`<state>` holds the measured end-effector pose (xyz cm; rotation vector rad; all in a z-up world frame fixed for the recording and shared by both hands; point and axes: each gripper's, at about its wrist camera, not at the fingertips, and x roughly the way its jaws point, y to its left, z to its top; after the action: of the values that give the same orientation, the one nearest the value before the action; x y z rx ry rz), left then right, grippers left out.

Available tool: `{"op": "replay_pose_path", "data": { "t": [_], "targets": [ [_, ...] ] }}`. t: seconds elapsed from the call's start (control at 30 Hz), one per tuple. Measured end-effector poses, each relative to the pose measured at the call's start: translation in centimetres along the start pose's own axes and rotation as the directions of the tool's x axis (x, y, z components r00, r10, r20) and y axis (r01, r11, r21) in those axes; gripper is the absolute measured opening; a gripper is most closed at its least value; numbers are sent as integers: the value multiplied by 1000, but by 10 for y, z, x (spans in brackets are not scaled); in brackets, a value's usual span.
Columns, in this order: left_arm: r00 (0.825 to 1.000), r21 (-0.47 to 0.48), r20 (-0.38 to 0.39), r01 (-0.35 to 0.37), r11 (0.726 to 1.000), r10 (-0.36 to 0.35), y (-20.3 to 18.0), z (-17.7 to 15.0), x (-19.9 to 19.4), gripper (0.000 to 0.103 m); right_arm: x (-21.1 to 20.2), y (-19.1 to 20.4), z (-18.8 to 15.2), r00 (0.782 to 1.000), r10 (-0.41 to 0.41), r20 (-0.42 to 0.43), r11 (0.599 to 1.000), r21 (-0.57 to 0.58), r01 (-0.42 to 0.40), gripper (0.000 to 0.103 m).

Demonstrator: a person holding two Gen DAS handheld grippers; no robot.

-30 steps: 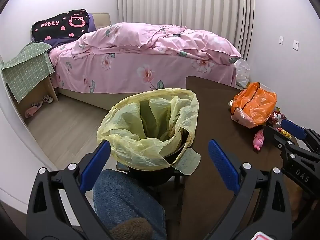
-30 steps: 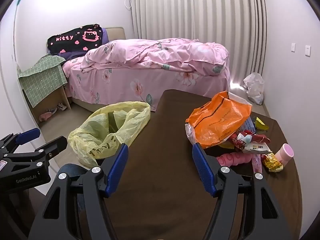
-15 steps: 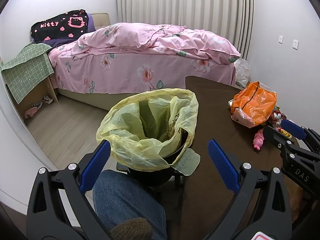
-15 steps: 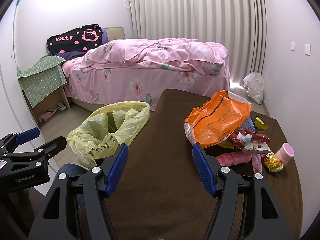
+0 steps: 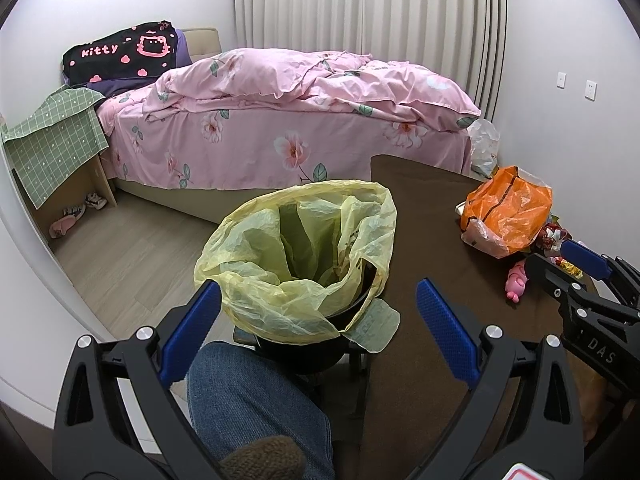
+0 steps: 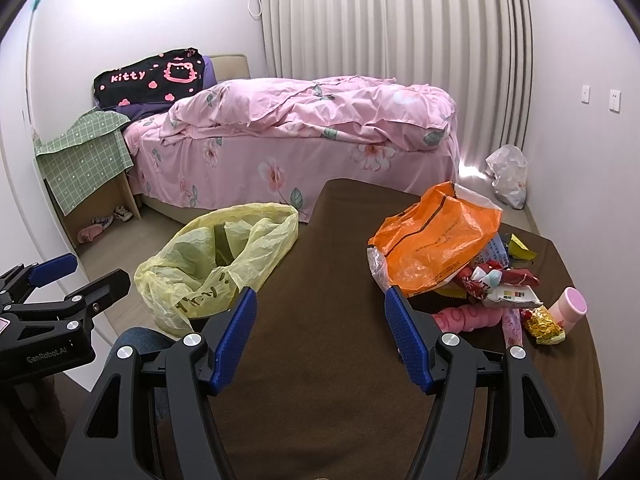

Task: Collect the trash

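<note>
No real change over the last second: left gripper [image 5: 318,322] and right gripper [image 6: 320,334] stay wide, empty. Trash pile [image 6: 500,284] at frame right untouched; yellow-lined bin [image 5: 304,256] empty, collection not started.

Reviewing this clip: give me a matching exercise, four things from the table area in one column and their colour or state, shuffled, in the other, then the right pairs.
Things
1. bin liner
2. crumpled plastic bag
3. small cup
4. foil wrapper

Descriptions
A. gold, lying on the table near its right edge
B. yellow, mouth open, draped over a dark bin beside the table
C. pink, tipped on its side
D. orange, heaped on the table above the wrappers

Pairs: 1-B, 2-D, 3-C, 4-A
</note>
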<state>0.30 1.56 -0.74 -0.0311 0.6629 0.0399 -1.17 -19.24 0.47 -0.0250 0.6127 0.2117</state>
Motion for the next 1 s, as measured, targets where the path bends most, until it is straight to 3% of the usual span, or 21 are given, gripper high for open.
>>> {"op": "replay_pose_path", "data": {
  "t": [0.7,0.9,1.0],
  "targets": [
    [1000,-7,1,-3,1000,3,3,4,-2,93,1,-2,-1,1000,-5,1,1000,2,5,63],
    [1000,1,20,6,1000,-6,-2,9,5,93,-10,-35,1,995,-96,9,995,4,96,63],
    [999,27,-3,49,998,-49,-15,8,20,93,-13,-61,-2,989,-148,13,989,19,147,63]
  ]
}}
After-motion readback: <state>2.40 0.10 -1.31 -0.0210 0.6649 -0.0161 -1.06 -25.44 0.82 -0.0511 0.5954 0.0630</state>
